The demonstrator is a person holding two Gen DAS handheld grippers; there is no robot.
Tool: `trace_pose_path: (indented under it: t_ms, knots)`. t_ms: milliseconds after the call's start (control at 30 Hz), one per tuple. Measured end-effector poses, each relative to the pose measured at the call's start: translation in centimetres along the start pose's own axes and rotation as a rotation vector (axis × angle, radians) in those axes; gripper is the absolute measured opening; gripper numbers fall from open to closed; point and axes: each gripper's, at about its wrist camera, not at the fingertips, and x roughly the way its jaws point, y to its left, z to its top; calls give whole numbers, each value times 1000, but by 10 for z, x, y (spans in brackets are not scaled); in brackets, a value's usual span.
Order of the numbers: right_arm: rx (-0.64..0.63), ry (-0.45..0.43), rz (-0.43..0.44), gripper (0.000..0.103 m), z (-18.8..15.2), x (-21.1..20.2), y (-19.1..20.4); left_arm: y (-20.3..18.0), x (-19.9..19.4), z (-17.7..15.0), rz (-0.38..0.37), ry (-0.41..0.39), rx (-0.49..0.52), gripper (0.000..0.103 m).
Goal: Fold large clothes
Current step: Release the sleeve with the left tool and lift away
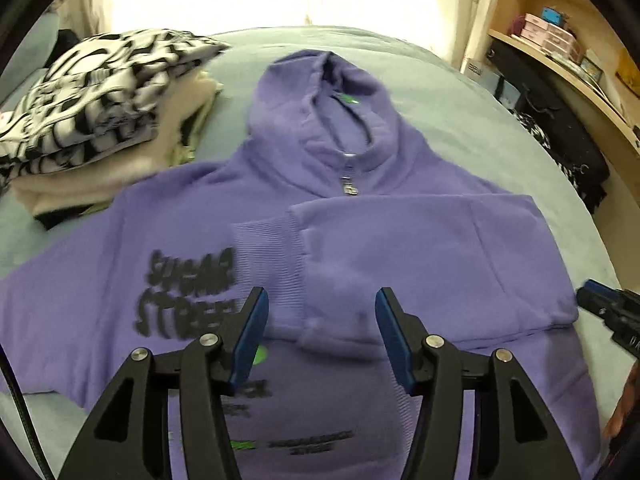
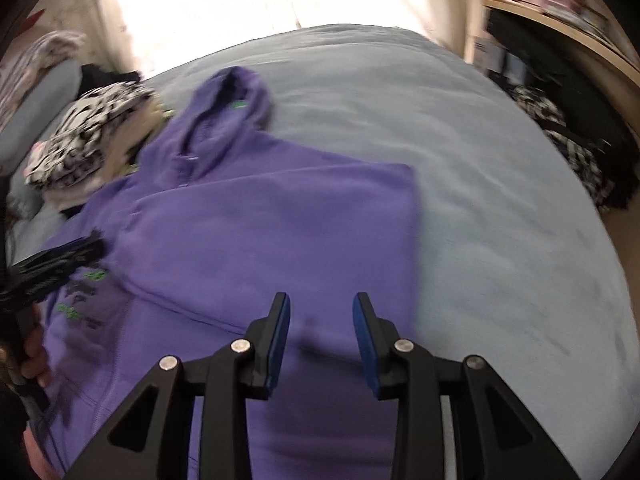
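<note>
A purple zip hoodie [image 1: 192,208] lies face up on the bed, hood pointing away. Its sleeve [image 1: 420,248] is folded across the chest, and the ribbed cuff [image 1: 268,256] reaches the black lettering. My left gripper [image 1: 322,300] hovers open over that cuff and sleeve with nothing between its blue pads. The right gripper [image 1: 600,304] shows at the hoodie's right edge. In the right wrist view the hoodie [image 2: 260,220] is blurred. My right gripper [image 2: 322,304] stands open above its folded side, holding nothing. The left gripper [image 2: 60,260] appears at the left, held by a hand [image 2: 32,356].
The bed [image 1: 460,120] has a blue-grey cover. A stack of folded clothes [image 1: 92,100], topped by a black-and-white patterned piece, sits left of the hood. Wooden shelves [image 1: 560,60] and dark bags [image 1: 552,120] line the bed's right side. Bright curtains hang behind.
</note>
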Motion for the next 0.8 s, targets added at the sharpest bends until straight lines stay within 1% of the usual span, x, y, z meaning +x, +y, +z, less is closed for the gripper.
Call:
trace_pose_path:
  t_ms: [133,233,367,500,600,700,800]
  knots:
    - [-53,13,61,33,7,20,28,-15,18,2,-9,28,-15,54]
    - [-103,12,57,33,15,35,44,-23,32,6,-2,32,-21,54]
    - [-133,3,44,33,27,53,49,-27,51,13,18,36,-30,54]
    - [-124,19,-26,33,36,75,37,-24,64,18,27,40,-39,54]
    - [-88,19,-108,33,35,87,12,-18,67,22,19,35,-50,54]
    - [-23,2,-117,30,36,81,-16,-9,68,26,-2,32,-71,50]
    - [-19,-17,-200,31,32,70,-27,-3,67,26,-28,27,-102,50]
